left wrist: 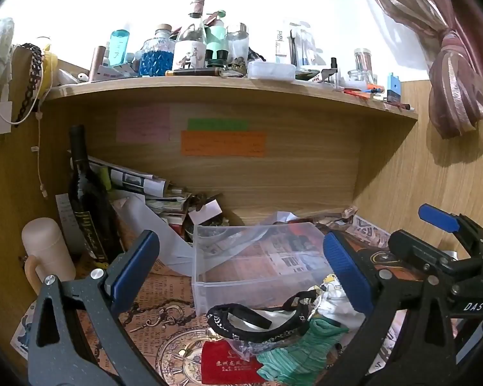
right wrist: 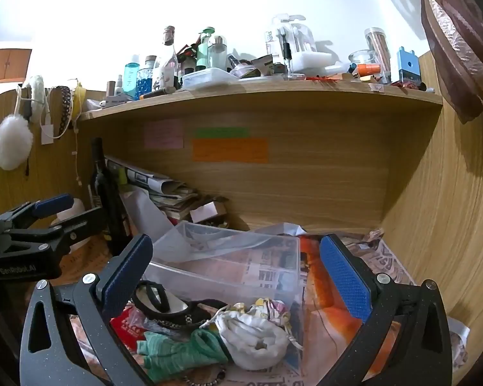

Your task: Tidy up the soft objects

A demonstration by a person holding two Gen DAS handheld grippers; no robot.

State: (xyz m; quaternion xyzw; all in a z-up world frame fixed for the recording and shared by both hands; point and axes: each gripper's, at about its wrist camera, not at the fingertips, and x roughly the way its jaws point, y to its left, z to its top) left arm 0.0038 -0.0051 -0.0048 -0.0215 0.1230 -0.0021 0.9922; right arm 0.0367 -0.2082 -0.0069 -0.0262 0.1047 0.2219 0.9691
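A pile of soft things lies on the desk before a clear plastic bin [left wrist: 257, 276] [right wrist: 286, 254]: a black headband [left wrist: 254, 321] [right wrist: 177, 308], a green cloth [left wrist: 296, 350] [right wrist: 180, 353], a white drawstring pouch [right wrist: 254, 337] [left wrist: 335, 299], and a red pouch [left wrist: 225, 366] [right wrist: 125, 328]. My left gripper [left wrist: 241, 273] is open and empty above the pile. My right gripper [right wrist: 235, 276] is open and empty, over the pile and the bin's front. The right gripper also shows at the right of the left wrist view [left wrist: 441, 241].
A dark wine bottle [left wrist: 87, 206] [right wrist: 108, 196], a beige mug [left wrist: 45, 251] and stacked papers [left wrist: 157, 193] stand at the back left. A cluttered shelf [left wrist: 228, 87] hangs overhead. Wooden walls enclose the nook. A curtain [left wrist: 457, 74] hangs at the right.
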